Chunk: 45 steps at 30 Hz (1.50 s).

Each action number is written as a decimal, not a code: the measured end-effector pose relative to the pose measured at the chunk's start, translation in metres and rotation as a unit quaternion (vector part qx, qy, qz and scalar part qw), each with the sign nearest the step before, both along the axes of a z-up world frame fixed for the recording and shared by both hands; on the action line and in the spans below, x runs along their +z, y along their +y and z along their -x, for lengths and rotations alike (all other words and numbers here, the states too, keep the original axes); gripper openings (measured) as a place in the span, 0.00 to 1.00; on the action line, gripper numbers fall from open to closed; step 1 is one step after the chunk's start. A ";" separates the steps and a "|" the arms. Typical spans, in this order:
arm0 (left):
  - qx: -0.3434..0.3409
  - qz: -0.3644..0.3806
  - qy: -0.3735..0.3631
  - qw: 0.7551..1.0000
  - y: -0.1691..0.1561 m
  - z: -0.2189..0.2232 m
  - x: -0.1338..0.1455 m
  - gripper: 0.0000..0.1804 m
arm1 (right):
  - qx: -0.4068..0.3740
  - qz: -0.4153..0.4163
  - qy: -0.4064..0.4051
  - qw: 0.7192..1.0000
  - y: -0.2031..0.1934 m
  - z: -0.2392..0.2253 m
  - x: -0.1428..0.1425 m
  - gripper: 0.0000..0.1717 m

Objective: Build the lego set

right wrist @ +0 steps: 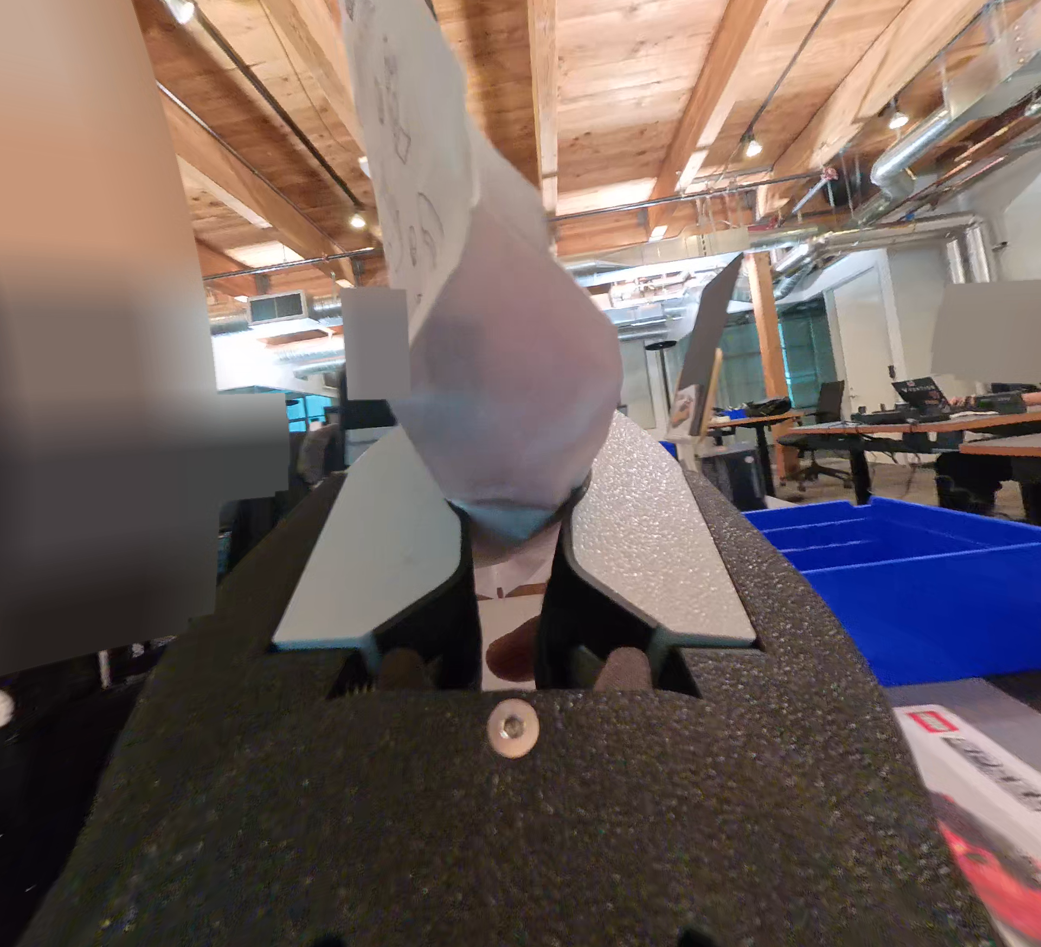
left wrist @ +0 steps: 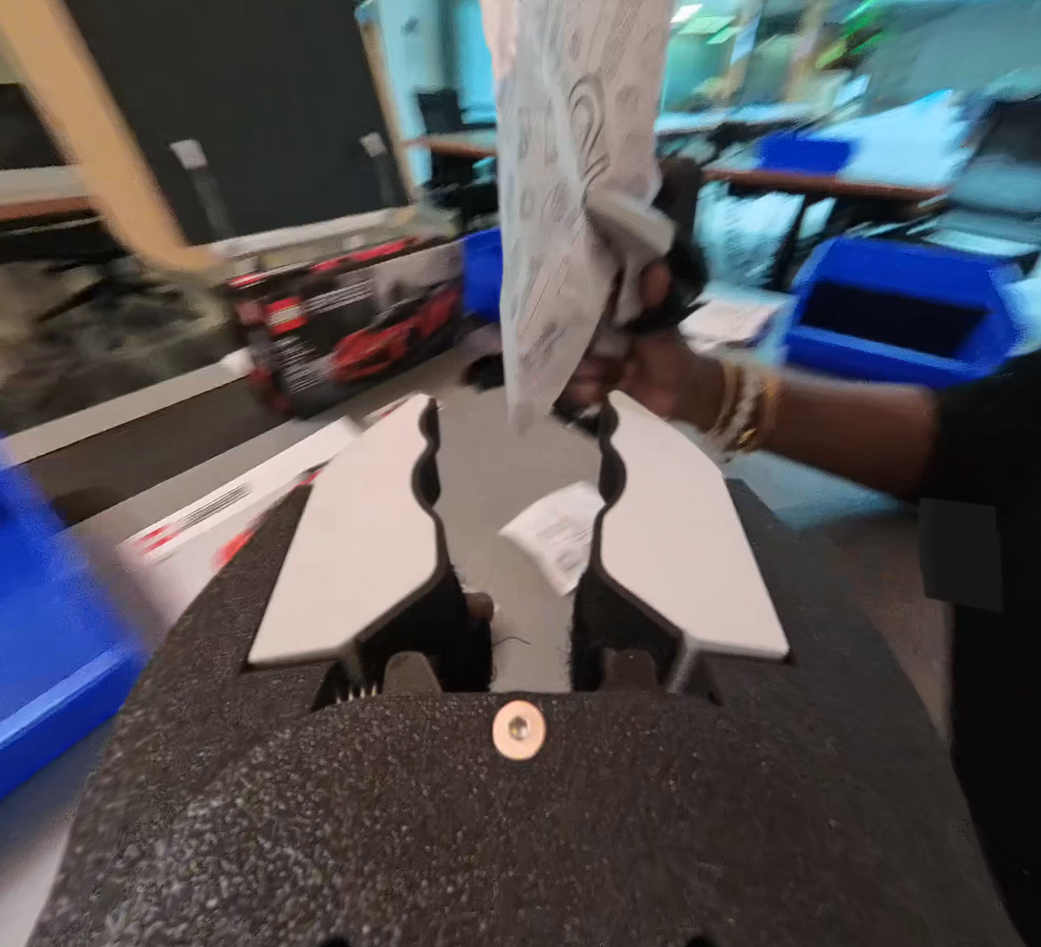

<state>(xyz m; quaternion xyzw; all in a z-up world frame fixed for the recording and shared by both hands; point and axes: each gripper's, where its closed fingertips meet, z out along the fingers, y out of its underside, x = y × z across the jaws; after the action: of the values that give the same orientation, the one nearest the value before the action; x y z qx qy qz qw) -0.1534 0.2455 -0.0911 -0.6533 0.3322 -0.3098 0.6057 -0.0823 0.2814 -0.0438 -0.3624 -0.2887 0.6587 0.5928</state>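
Note:
My left gripper point(left wrist: 521, 402) is open with nothing between its white fingers point(left wrist: 366, 497). Just ahead of its tips hangs the lower corner of a white paper bag point(left wrist: 563, 131) printed with grey drawings; the picture is blurred and I cannot tell if it touches. A person's hand point(left wrist: 676, 379) with bracelets holds the right gripper point(left wrist: 659, 255) at the bag's right edge. In the right wrist view my right gripper point(right wrist: 510, 447) is shut on the paper bag point(right wrist: 507, 357), which bulges up from between the fingers towards the ceiling. A small white paper slip point(left wrist: 555, 531) lies on the grey table point(left wrist: 495, 469) under my left gripper.
A dark box with a red car picture point(left wrist: 360, 323) stands at the far left, and a white box point(left wrist: 225, 520) lies nearer. Blue bins stand at the right point(left wrist: 895, 317) and near left point(left wrist: 50, 610). The right wrist view shows a blue bin point(right wrist: 901, 571) and a box point(right wrist: 986, 807). Some 10 cm of space lies between my two pairs of fingers.

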 end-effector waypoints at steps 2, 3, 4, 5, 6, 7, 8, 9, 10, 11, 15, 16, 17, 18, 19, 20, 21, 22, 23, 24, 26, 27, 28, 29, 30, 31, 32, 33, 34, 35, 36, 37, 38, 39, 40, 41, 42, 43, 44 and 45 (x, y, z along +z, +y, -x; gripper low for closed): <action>0.097 -0.006 0.057 0.994 0.012 0.044 0.000 0.38 | -0.022 -0.007 -0.040 0.999 0.028 0.020 0.003 0.16; 0.138 -0.008 0.079 0.987 0.013 0.066 0.001 0.41 | -0.042 -0.019 -0.073 0.996 0.044 0.032 0.002 0.16; 0.181 -0.010 0.094 0.979 0.013 0.089 0.003 0.42 | -0.060 -0.038 -0.105 0.992 0.059 0.043 0.001 0.16; 0.223 -0.015 0.101 0.970 0.012 0.110 0.004 0.41 | -0.074 -0.063 -0.134 0.986 0.073 0.055 0.001 0.16; 0.257 -0.022 0.101 0.961 0.008 0.129 0.005 0.40 | -0.086 -0.087 -0.163 0.979 0.087 0.068 0.000 0.16; 0.278 -0.028 0.099 0.955 0.004 0.143 0.004 0.39 | -0.095 -0.108 -0.194 0.970 0.101 0.080 -0.002 0.16; 0.289 -0.033 0.098 0.952 -0.001 0.154 0.001 0.38 | -0.104 -0.130 -0.224 0.960 0.115 0.093 -0.005 0.16; 0.301 -0.035 0.095 0.948 -0.005 0.165 -0.001 0.37 | -0.109 -0.145 -0.246 0.952 0.129 0.104 -0.008 0.16; 0.320 -0.036 0.087 0.943 -0.008 0.177 -0.004 0.37 | -0.106 -0.155 -0.262 0.947 0.141 0.115 -0.009 0.16; 0.329 -0.038 0.077 0.940 -0.010 0.186 -0.006 0.36 | -0.098 -0.163 -0.279 0.941 0.151 0.126 -0.011 0.16; 0.301 -0.031 0.046 0.952 -0.012 0.205 -0.021 0.33 | -0.085 -0.218 -0.371 0.899 0.192 0.160 -0.026 0.16; 0.306 -0.021 0.047 0.951 -0.012 0.213 -0.028 0.33 | -0.081 -0.238 -0.392 0.885 0.200 0.167 -0.027 0.16; 0.315 -0.012 0.050 0.948 -0.012 0.221 -0.034 0.33 | -0.078 -0.263 -0.415 0.868 0.207 0.175 -0.028 0.16; 0.326 -0.007 0.052 0.944 -0.013 0.229 -0.039 0.33 | -0.073 -0.288 -0.435 0.850 0.213 0.184 -0.029 0.16; 0.334 -0.006 0.050 0.941 -0.015 0.236 -0.041 0.33 | -0.066 -0.314 -0.456 0.830 0.217 0.192 -0.030 0.16; 0.338 -0.010 0.042 0.940 -0.016 0.240 -0.041 0.32 | -0.061 -0.340 -0.479 0.807 0.220 0.201 -0.033 0.16; 0.338 -0.015 0.030 0.941 -0.018 0.243 -0.040 0.32 | -0.057 -0.367 -0.504 0.780 0.224 0.209 -0.038 0.16; 0.336 -0.019 0.018 0.942 -0.020 0.245 -0.038 0.31 | -0.053 -0.393 -0.526 0.752 0.227 0.217 -0.043 0.16; 0.334 -0.024 0.008 0.942 -0.021 0.246 -0.036 0.31 | -0.047 -0.415 -0.545 0.727 0.229 0.224 -0.050 0.16; 0.334 -0.027 0.002 0.942 -0.022 0.249 -0.035 0.31 | -0.039 -0.435 -0.562 0.703 0.231 0.231 -0.058 0.16; 0.339 -0.026 0.003 0.940 -0.024 0.254 -0.038 0.31 | -0.021 -0.467 -0.590 0.659 0.233 0.242 -0.076 0.16; 0.341 -0.023 0.006 0.940 -0.025 0.256 -0.040 0.31 | -0.014 -0.485 -0.603 0.633 0.234 0.246 -0.085 0.16; 0.344 -0.021 0.008 0.939 -0.026 0.259 -0.041 0.31 | -0.009 -0.506 -0.617 0.603 0.236 0.250 -0.094 0.16; 0.347 -0.021 0.008 0.938 -0.027 0.261 -0.042 0.31 | -0.002 -0.522 -0.629 0.576 0.238 0.253 -0.102 0.16; 0.348 -0.021 0.006 0.937 -0.028 0.264 -0.042 0.31 | 0.008 -0.531 -0.639 0.556 0.238 0.257 -0.109 0.16; 0.350 -0.021 0.002 0.936 -0.030 0.266 -0.042 0.31 | 0.020 -0.535 -0.651 0.538 0.237 0.259 -0.116 0.16; 0.352 -0.023 -0.004 0.936 -0.032 0.268 -0.042 0.31 | 0.028 -0.541 -0.664 0.515 0.238 0.261 -0.122 0.17; 0.354 -0.025 -0.009 0.935 -0.033 0.270 -0.041 0.30 | 0.030 -0.555 -0.674 0.487 0.240 0.263 -0.127 0.17; 0.354 -0.027 -0.014 0.935 -0.034 0.272 -0.041 0.30 | 0.033 -0.568 -0.680 0.462 0.242 0.265 -0.130 0.17; 0.353 -0.027 -0.018 0.935 -0.035 0.272 -0.041 0.30 | 0.040 -0.573 -0.688 0.444 0.243 0.266 -0.133 0.17; 0.353 -0.027 -0.021 0.935 -0.035 0.272 -0.041 0.30 | 0.048 -0.570 -0.697 0.432 0.243 0.268 -0.136 0.17; 0.351 -0.026 -0.020 0.936 -0.035 0.272 -0.041 0.30 | 0.057 -0.565 -0.706 0.422 0.243 0.269 -0.139 0.17; 0.350 -0.026 -0.019 0.936 -0.035 0.271 -0.042 0.30 | 0.063 -0.561 -0.714 0.415 0.244 0.271 -0.141 0.17; 0.349 -0.026 -0.018 0.937 -0.035 0.271 -0.042 0.30 | 0.065 -0.556 -0.720 0.409 0.245 0.273 -0.142 0.18; 0.348 -0.026 -0.016 0.937 -0.034 0.270 -0.042 0.30 | 0.065 -0.551 -0.727 0.405 0.246 0.275 -0.143 0.21; 0.348 -0.026 -0.015 0.937 -0.035 0.270 -0.042 0.30 | 0.065 -0.544 -0.735 0.399 0.249 0.276 -0.144 0.23; 0.348 -0.027 -0.015 0.937 -0.035 0.269 -0.042 0.30 | 0.065 -0.539 -0.744 0.390 0.252 0.276 -0.145 0.25; 0.348 -0.028 -0.017 0.937 -0.035 0.269 -0.041 0.29 | 0.063 -0.536 -0.750 0.383 0.255 0.276 -0.146 0.28; 0.347 -0.029 -0.019 0.937 -0.035 0.269 -0.041 0.29 | 0.061 -0.532 -0.756 0.376 0.257 0.275 -0.148 0.30; 0.346 -0.029 -0.020 0.938 -0.036 0.269 -0.040 0.29 | 0.063 -0.527 -0.761 0.372 0.259 0.275 -0.149 0.30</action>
<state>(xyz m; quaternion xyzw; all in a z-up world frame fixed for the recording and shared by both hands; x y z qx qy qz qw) -0.4225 0.2098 -0.1312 -0.7033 0.0822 -0.0843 0.7010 -0.3571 0.5400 -0.1933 -0.3056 -0.9289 -0.1456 0.1502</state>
